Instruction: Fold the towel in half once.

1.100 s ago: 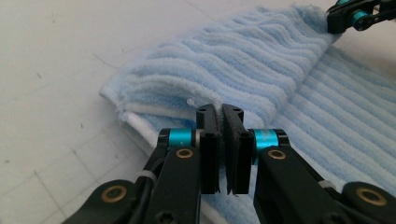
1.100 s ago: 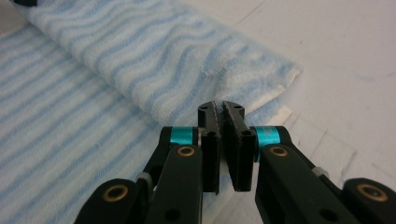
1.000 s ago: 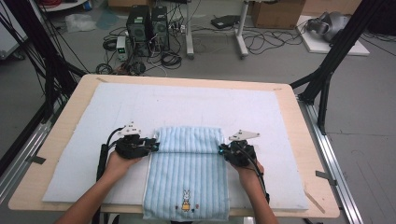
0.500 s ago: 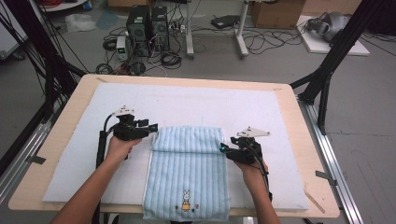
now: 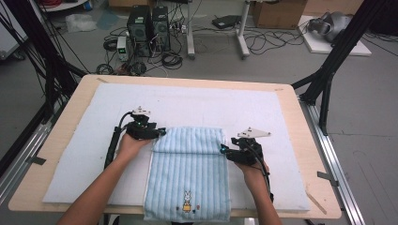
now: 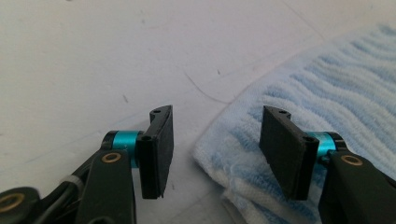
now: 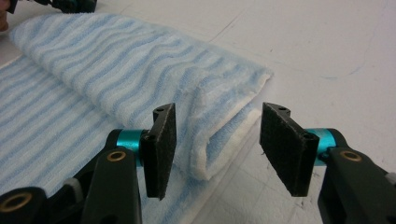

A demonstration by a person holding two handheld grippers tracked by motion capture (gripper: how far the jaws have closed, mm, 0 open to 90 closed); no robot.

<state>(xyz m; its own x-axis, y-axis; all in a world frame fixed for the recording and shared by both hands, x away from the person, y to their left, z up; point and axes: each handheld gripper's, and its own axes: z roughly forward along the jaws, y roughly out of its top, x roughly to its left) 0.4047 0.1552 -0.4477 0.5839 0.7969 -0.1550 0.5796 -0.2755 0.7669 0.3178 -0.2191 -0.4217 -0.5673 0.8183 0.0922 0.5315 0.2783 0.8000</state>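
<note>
Blue-and-white striped terry towel [image 5: 187, 173]: folded corner between left gripper [image 6: 215, 149] jaws, toward 3 o'clock; right gripper [image 7: 217, 147] jaws straddle the opposite fold. Both have just been opening, pads released.

A light wooden tabletop [image 5: 300, 117] with rounded corners carries a white mat [image 5: 197, 105] that covers nearly all of it, leaving a bare wood border all round. On the mat, near the front edge and about midway across, lies a blue-and-white striped towel [image 5: 187, 173]. Its far end is folded back over itself; its near end, with a small rabbit motif, hangs over the front edge.
</note>
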